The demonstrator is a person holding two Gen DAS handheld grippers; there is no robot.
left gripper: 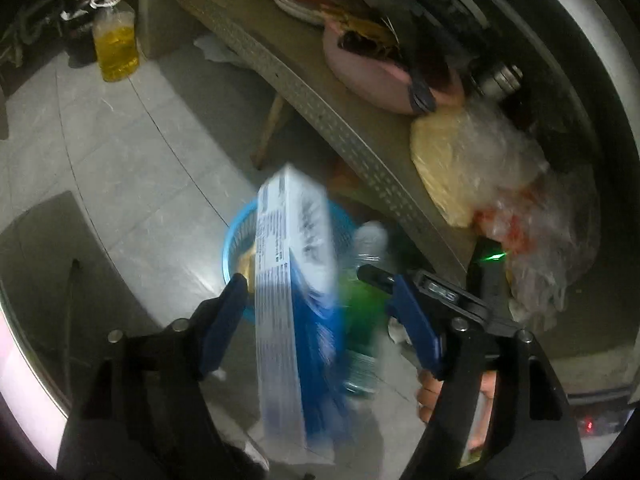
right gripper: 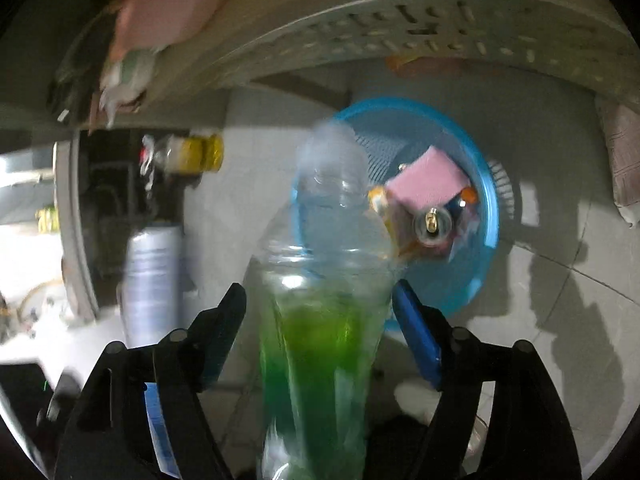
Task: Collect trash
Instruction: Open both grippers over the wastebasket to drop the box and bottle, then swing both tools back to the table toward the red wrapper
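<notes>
Left wrist view: left gripper (left gripper: 318, 284) spread wide, with a flat white-and-blue box (left gripper: 296, 264) standing on end between the pads, near 1 pad, well clear of the other, seemingly gripped by neither. Right wrist view: right gripper (right gripper: 320, 290) likewise wide, around a clear bottle (right gripper: 324, 320) of green liquid, with a sliver of gap at 1 pad and contact at the other impossible to tell. Beyond both, blue basket (right gripper: 472, 160) on the tiled floor (right gripper: 560, 320), just beside the table's perforated edge (right gripper: 400, 32), already holding a pink carton (right gripper: 424, 184) and other scraps. Best done by keeping both items over the basket's mouth rather than its rim, leading ends pointed down, each clear of the other. Box and bottle heavily blurred; print unreadable; bottle base and box lower end cut off by the frame; basket bottom mostly hidden; cap on the bottle unclear.
</notes>
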